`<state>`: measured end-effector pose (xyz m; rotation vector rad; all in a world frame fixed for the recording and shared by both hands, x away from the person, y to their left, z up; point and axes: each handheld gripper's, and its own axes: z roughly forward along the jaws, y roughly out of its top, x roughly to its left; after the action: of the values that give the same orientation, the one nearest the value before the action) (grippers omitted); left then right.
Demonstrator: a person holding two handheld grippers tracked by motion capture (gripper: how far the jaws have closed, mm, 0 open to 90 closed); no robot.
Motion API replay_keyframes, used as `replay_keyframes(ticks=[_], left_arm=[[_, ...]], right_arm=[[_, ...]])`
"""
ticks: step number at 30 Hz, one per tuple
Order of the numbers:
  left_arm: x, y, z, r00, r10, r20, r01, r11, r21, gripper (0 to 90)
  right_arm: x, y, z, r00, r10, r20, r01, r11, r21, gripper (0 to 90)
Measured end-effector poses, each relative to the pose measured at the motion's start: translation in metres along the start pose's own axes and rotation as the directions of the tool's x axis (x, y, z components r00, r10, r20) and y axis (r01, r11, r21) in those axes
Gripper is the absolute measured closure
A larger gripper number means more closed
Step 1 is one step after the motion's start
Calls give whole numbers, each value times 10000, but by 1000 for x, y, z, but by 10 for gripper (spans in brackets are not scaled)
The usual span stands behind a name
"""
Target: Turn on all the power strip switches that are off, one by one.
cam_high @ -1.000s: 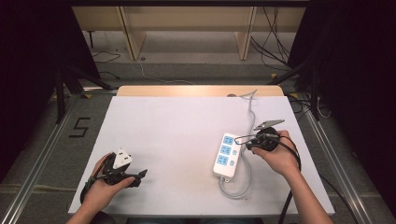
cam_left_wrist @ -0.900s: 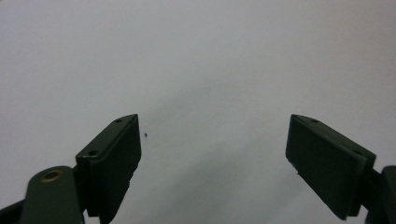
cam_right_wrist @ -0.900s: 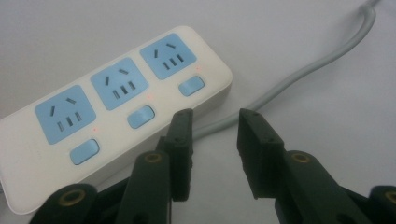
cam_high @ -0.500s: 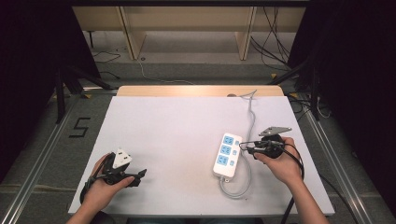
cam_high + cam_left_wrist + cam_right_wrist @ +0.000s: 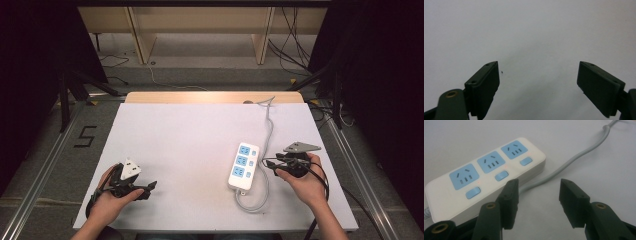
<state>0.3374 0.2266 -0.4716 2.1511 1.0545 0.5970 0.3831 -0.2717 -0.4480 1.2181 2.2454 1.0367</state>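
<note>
Jaws of the right gripper stand wide apart with nothing between them; they have just been opening, and in the right gripper view only bare table and a stretch of cord show in the gap. That gripper sits just right of the power strip, which lies flat on the white table with its three blue sockets facing up. The grey cord leaves the strip's near end, loops, and runs up along the strip's right side to the table's far edge, passing right by the open jaws. The left gripper rests well to the left of the strip, its jaws also apart over empty table.

The main risk, as I judge it, is the cord. It lies so close to the right jaws that a closing move could pinch it instead of the strip, and a pull would then drag or swing the strip. The strip's body is wide and smooth, with rounded edges; jaws closing on a corner or at a slant could slip off or tip it. A sideways nudge from the nearer jaw, which already stands close to the strip's long edge, could slide the strip across the slick table before any grip is made. A switch beside the strip's sockets could also get pressed by a stray jaw.
</note>
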Motion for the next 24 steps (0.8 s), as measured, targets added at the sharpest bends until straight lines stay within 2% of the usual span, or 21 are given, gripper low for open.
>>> replay_keyframes(ticks=[11,24], left_arm=[[0,0,1,9999,-125,-15,125,9999,-17,180],[2,0,0,10000,-66,9,66,10000,-51,179]], right_arm=[[1,-19,-6,9998,219,19,-216,9957,-899,494],[3,-25,-8,9992,290,257,-254,9910,-1312,487]])
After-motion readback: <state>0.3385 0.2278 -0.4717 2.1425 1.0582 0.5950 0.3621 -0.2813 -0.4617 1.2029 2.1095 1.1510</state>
